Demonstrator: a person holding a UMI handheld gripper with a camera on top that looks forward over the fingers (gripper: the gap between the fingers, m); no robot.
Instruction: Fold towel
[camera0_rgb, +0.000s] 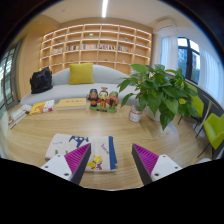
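Your hand-held gripper (112, 163) sits at the bottom centre of the frame, its two fingers spread wide apart with nothing held between them. The left finger's magenta pad (77, 158) and the right finger's pad (146, 158) both face inward across an open gap.

The towel (84, 148) lies flat on the wooden surface (40, 130) in the lower middle of the frame, just ahead of your fingers. It is light-coloured with a printed pattern in blue, yellow and red. The left finger overlaps its near edge in the picture, but you cannot tell whether the finger touches it. The right finger is off to the right of the towel, over bare wood.

Further back, in the centre of the frame, a few small toy figures (99, 99) stand on the surface. To the right of them is a leafy green potted plant (160, 92). At the left of the frame some books or boxes (40, 107) lie on the surface.

Beyond these, in the upper left, there is a pale sofa (70, 88) with a yellow cushion (81, 73) and a dark bag (41, 80) on it. A tall wooden shelf unit (97, 45) fills the wall behind. A green chair (213, 128) shows at the right edge, and a window (188, 60) is in the upper right.
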